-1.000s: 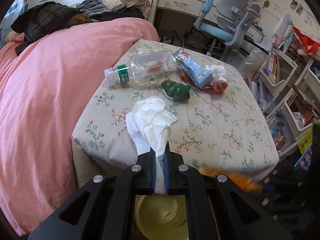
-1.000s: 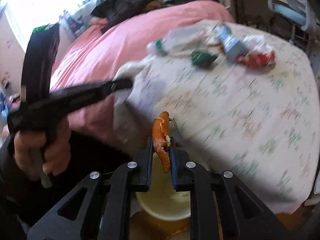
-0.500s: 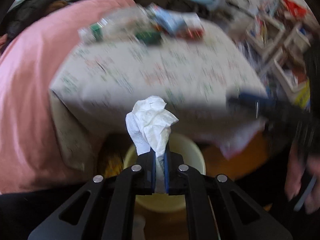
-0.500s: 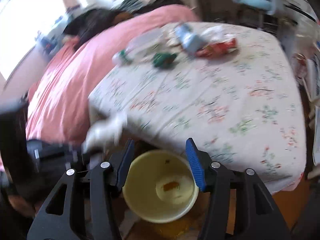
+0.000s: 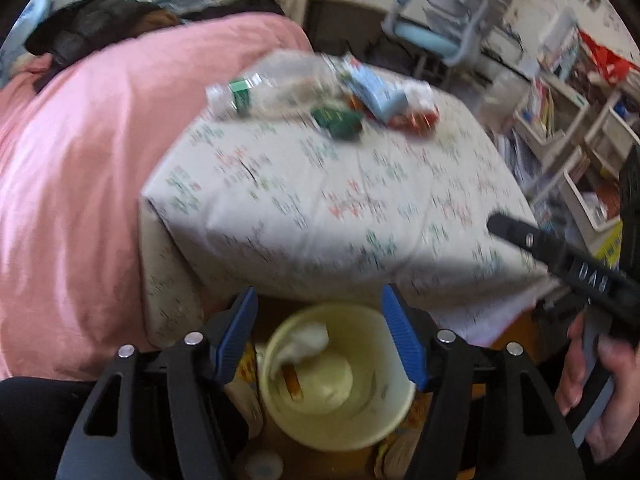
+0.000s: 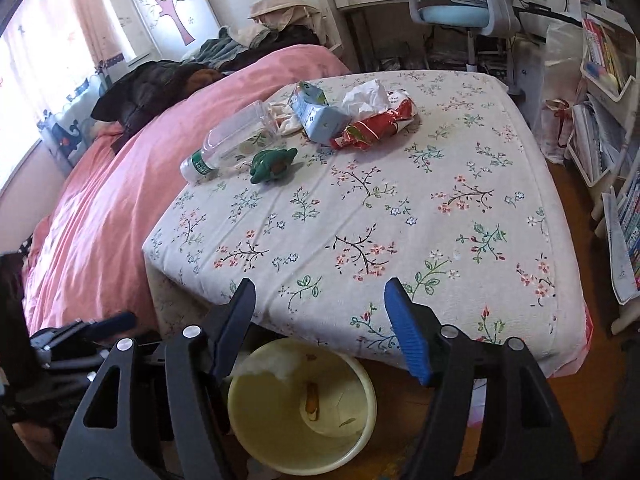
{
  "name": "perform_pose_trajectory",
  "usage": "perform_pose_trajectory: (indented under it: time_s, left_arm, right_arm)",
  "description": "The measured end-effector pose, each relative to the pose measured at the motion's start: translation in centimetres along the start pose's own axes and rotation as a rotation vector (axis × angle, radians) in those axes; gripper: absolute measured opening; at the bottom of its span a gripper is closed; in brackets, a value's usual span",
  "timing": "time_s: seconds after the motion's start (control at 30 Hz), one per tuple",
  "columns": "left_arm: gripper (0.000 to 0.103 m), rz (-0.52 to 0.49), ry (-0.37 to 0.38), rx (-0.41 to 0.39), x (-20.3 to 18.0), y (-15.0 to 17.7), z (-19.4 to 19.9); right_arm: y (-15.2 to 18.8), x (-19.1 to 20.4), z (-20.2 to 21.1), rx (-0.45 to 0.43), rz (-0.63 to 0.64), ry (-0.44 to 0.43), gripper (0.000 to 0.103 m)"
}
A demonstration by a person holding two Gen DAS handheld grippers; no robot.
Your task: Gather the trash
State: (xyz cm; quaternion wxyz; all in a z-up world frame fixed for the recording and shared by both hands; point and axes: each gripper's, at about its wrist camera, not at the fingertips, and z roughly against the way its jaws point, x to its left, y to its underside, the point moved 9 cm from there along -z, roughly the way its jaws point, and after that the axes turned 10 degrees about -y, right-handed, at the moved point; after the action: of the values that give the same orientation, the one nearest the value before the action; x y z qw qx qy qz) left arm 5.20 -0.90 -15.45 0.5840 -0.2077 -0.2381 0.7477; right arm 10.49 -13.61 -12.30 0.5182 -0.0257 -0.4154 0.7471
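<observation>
My left gripper [image 5: 319, 292] hangs over the yellow bin [image 5: 376, 368] on the floor; its jaws are opening with nothing between them. A white tissue [image 5: 308, 340] and an orange peel [image 5: 294, 380] lie inside the bin. My right gripper [image 6: 320, 300] is also above the bin [image 6: 280, 432], jaws opening and empty, with the peel [image 6: 312, 396] below. On the floral bed cover lie a clear bottle [image 6: 232, 140], green wrapper [image 6: 274, 164], blue carton [image 6: 316, 110], red wrapper [image 6: 376, 124] and crumpled tissue [image 6: 366, 98].
A pink duvet [image 6: 100, 208] covers the bed's left side, with dark clothes [image 6: 152, 88] piled at its far end. A blue desk chair [image 6: 456, 8] stands beyond the bed. White shelves of books [image 6: 608, 120] line the right. A hand [image 5: 592, 392] holds the right gripper.
My left gripper opened and dropped the white tissue into the bin. My right gripper let the orange peel fall into the bin, then opened wider and swung toward the bed.
</observation>
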Motion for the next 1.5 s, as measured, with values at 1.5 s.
perform_pose_trajectory:
  time_s: [1.5]
  left_arm:
    - [0.085,0.033,-0.178,-0.163,2.0,-2.3,1.3]
  right_arm:
    - [-0.8,1.1,0.7,-0.052,0.067,0.021,0.074]
